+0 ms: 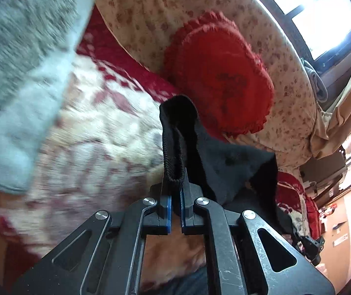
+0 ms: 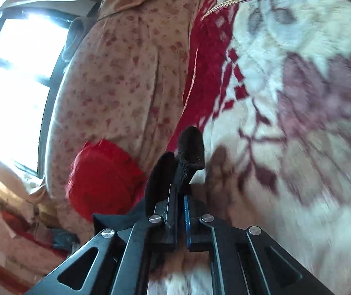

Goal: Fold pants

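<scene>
The pants are black with a ribbed elastic waistband. My left gripper is shut on the waistband, which loops up in front of the fingers; the rest of the cloth hangs off to the right. My right gripper is shut on another black part of the pants, which sticks up past the fingertips and trails down to the left. Both hold the pants above a cream and red patterned blanket. The full shape of the pants is hidden.
A red ruffled heart cushion, also in the right wrist view, leans on a floral pillow. A grey fluffy cloth lies at the upper left. A bright window is behind the bed.
</scene>
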`<action>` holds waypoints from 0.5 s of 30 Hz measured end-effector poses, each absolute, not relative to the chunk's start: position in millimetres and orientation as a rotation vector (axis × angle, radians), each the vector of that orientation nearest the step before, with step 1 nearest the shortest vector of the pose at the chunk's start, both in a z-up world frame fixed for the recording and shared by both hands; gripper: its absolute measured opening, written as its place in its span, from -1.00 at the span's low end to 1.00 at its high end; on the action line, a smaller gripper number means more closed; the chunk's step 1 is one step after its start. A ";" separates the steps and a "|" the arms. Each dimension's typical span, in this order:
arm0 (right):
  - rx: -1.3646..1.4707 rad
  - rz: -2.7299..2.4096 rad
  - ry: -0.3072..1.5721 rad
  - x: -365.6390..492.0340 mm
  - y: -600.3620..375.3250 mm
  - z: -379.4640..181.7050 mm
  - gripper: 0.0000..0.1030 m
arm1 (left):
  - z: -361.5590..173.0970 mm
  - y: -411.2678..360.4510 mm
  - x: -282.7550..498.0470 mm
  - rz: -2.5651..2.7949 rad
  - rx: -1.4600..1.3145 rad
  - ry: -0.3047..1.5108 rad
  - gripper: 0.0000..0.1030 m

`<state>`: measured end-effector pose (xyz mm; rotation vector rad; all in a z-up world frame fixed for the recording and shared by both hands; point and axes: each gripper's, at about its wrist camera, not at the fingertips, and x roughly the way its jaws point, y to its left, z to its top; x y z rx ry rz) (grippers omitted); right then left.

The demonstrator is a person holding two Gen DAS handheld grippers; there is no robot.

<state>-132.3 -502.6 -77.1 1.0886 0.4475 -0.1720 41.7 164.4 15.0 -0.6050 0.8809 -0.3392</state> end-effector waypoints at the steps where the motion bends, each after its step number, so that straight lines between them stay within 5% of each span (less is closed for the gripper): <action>1: 1.096 -0.162 0.472 -138.1 -498.8 -80.1 -0.93 | 17.9 174.6 37.2 -0.338 -0.608 0.884 -0.94; 7: 1.106 -0.228 0.649 -151.7 -475.9 -111.1 -0.92 | -14.9 197.2 32.5 -0.260 -0.511 0.991 -0.91; 11: 0.965 -0.431 0.526 -167.6 -466.8 -86.8 -0.91 | -27.2 194.2 30.9 -0.203 -0.449 0.992 -0.82; 13: 0.853 -0.372 0.467 -167.0 -452.0 -67.7 -0.77 | -30.4 195.6 30.0 -0.193 -0.446 0.998 -0.69; 15: 0.773 -0.251 0.490 -153.6 -434.1 -62.1 -0.25 | -31.3 200.6 26.1 -0.146 -0.426 0.990 -0.58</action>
